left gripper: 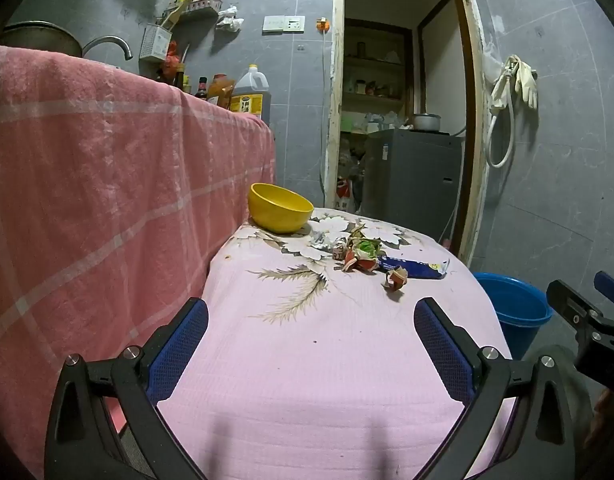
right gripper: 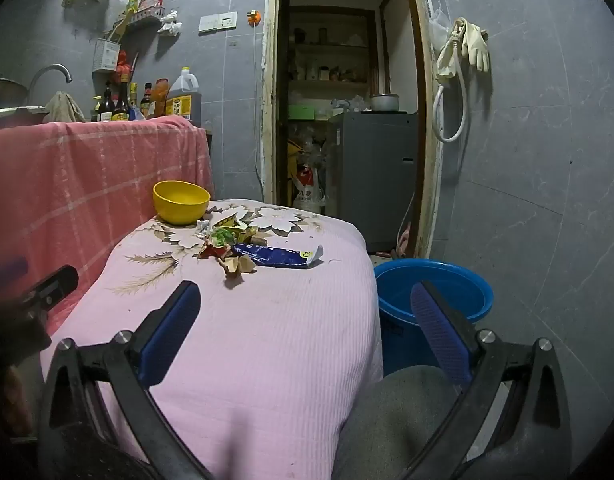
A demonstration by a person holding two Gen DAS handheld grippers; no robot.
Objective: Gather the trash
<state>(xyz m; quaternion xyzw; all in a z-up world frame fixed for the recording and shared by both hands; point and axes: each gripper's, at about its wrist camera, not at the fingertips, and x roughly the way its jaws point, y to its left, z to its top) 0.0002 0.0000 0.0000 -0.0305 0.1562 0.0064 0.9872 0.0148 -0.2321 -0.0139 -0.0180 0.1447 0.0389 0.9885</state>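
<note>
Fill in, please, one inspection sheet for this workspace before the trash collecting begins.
Surface: pink floral cloth over the table.
Job's things: crumpled wrappers and a blue packet lying together; blue bucket on the floor beside the table.
Clutter: yellow bowl upright near the trash.
Grippers: left gripper and right gripper open, holding nothing.
Cables: white hose hanging on the wall.
Surroundings: open doorway, bottles on the counter.
</note>
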